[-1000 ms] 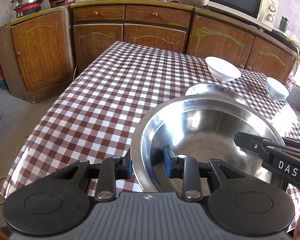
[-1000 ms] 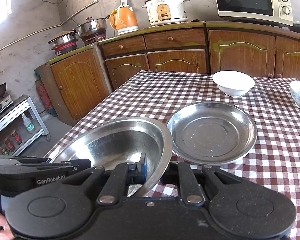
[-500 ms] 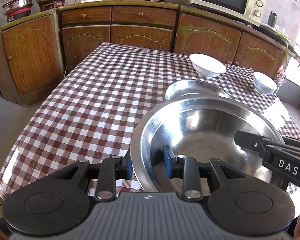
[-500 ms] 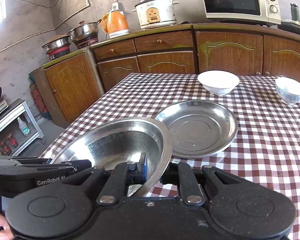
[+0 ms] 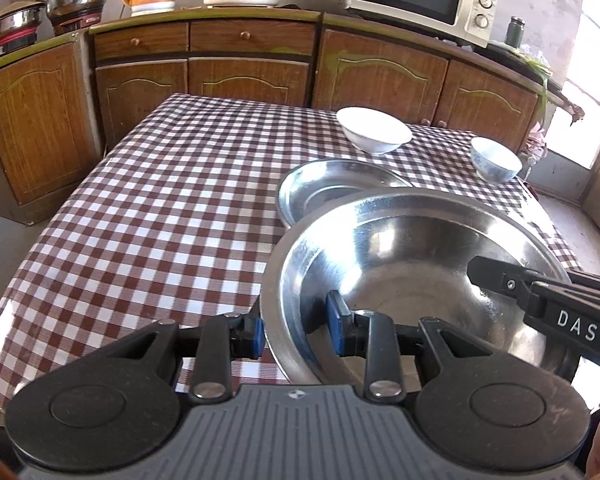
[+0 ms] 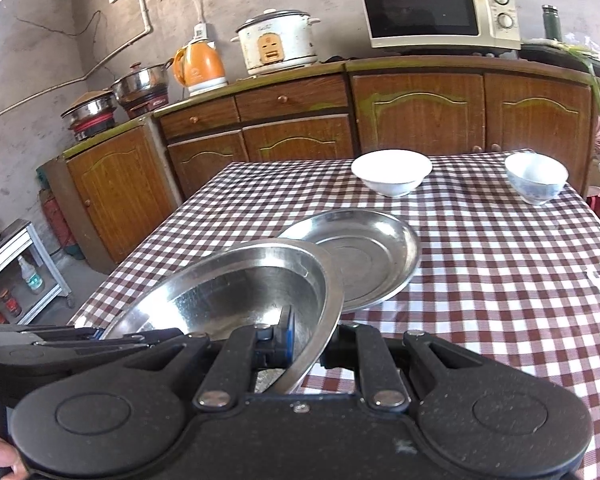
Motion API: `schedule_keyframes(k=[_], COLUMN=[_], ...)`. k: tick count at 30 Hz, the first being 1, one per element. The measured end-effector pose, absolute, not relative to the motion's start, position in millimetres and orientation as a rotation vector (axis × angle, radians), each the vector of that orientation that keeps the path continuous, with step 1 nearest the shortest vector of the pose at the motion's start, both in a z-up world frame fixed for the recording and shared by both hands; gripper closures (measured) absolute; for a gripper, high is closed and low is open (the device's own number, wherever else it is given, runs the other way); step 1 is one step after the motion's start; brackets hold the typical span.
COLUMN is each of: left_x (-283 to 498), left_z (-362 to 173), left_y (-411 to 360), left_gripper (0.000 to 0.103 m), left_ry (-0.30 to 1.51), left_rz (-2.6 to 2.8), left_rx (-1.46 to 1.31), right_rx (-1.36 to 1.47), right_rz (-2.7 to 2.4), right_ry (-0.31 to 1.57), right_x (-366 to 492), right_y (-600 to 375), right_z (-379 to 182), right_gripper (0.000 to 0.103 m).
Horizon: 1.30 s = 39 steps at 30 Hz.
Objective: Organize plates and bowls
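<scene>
Both tongs grip the same steel basin [image 5: 412,264], held above the near end of the worktop [image 5: 172,208] with its checked cloth. The left tongs [image 5: 296,328] are closed on the basin's near rim, one blue pad outside and one inside. The right tongs [image 6: 306,344] are clamped tight on the opposite rim, one pad inside the basin, the other finger under the lip.

Just ahead of the tongs lies a steel plate [image 6: 364,256] on the cloth; the basin's far edge overlaps it in both views, so it is the nearest thing in the way. Whether the two touch cannot be told. Further ahead, well clear of the plate, stands a white bowl [image 6: 392,172]. To its right, near the far right corner, is a smaller bowl with a blue pattern [image 6: 536,178]. The cloth to the left of the left tongs carries nothing.

Beyond the worktop runs a row of wooden cupboards [image 5: 252,72] carrying a microwave [image 6: 440,10], a rice cooker [image 6: 276,42], an orange kettle [image 6: 198,66] and steel pots [image 6: 140,84].

In the left view the right tool's side reads "DAS". The writing on the microwave and kettle is too small to read.
</scene>
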<state>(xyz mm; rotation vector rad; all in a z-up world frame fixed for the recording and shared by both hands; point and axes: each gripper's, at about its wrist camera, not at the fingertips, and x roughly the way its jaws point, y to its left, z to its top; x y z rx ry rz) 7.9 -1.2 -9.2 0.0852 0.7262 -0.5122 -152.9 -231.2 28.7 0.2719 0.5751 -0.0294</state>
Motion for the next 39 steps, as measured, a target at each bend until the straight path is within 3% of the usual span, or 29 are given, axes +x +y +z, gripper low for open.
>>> schedule_keyframes(k=[39], left_x=[-19.0], left_z=[-16.4], left_y=[-107.9], left_gripper=[0.070], left_ry=[0.718], left_rz=[-0.735], left_rx=[0.189], right_rx=[0.402], right_rz=[-0.281], right_ry=[0.514], right_x=[-218.9], right_y=[-332.6], right_z=[21.8], right_gripper=[0.087])
